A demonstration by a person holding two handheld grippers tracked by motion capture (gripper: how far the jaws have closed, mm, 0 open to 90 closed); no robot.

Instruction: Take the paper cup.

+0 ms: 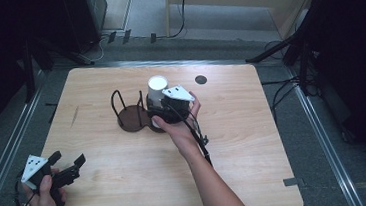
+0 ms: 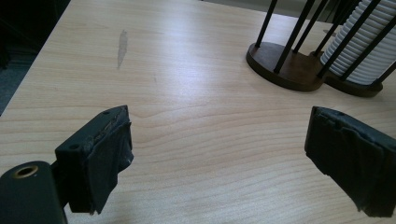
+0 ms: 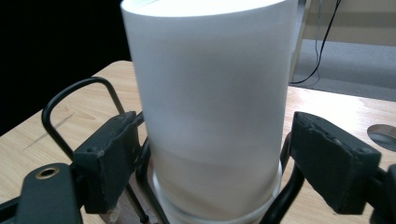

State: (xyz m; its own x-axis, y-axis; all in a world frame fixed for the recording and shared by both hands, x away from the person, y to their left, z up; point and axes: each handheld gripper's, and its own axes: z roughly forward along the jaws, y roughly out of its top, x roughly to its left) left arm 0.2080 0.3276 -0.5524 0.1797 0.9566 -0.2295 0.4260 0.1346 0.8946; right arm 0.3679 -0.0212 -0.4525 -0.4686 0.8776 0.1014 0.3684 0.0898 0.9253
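1. The white cup (image 3: pixel 210 107) stood upright directly between the jaws of the right gripper (image 3: pixel 212 158), sitting on a cup stack in the dark wire holder (image 1: pixel 134 115).
2. The jaws flanked the cup's lower part; whether the pads pressed its wall could not be told.
3. The left gripper (image 2: pixel 217 163) was released, its jaws spread wide over bare table (image 2: pixel 187 56), with the holder well ahead and to its right.
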